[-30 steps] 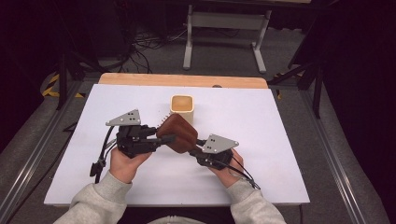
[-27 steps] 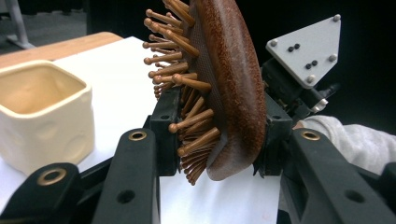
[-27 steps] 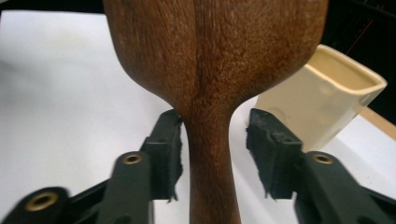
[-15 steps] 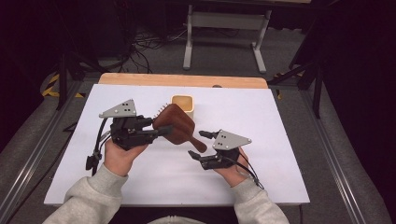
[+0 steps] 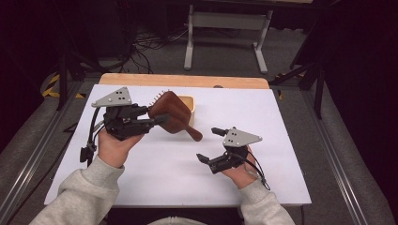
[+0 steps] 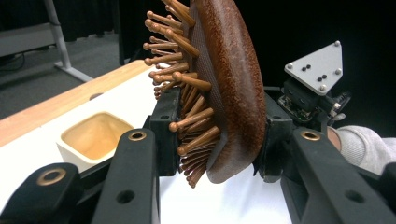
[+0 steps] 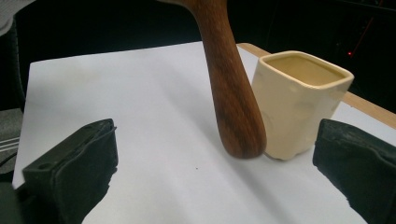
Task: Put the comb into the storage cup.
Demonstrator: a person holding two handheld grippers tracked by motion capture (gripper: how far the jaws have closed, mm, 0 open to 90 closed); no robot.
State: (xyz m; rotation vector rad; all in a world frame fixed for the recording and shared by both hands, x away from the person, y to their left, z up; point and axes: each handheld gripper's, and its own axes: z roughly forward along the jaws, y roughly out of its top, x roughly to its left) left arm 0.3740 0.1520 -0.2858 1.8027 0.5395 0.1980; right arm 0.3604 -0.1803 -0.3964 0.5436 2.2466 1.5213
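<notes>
**Left gripper clamped on a wooden hairbrush, right one wide open**

Left gripper (image 5: 157, 119) was clamped on the head of a brown wooden hairbrush (image 5: 171, 111), one jaw against the bristle side and the other against the smooth back, which you could see really clearly in the left gripper view (image 6: 212, 135). Brush was held up off the table, tilted, bristles facing away from the person and the handle pointing down toward the right. Right gripper (image 5: 209, 145) sat lower and nearer the person, jaws spread wide apart with nothing between them, well apart from the brush. From the right gripper view the brush handle (image 7: 231, 93) hung down just in front of a small cream square cup (image 7: 299, 102).

Both forearms came in from the bottom in light grey sleeves (image 5: 80, 192); the left hand (image 5: 112, 147) was raised and wrapped under its gripper, the right hand (image 5: 241, 171) low near the table, with a black cable trailing off each gripper.

Surface was a white sheet (image 5: 291, 140) over a table with a wooden strip (image 5: 187, 80) showing along the far edge. The cup (image 5: 187, 104) stood toward the far middle, partly hidden behind the brush head. Beyond the table: grey floor, a tangle of cables (image 5: 150, 44), a pale metal stand (image 5: 225, 28), and a dark room behind.
</notes>
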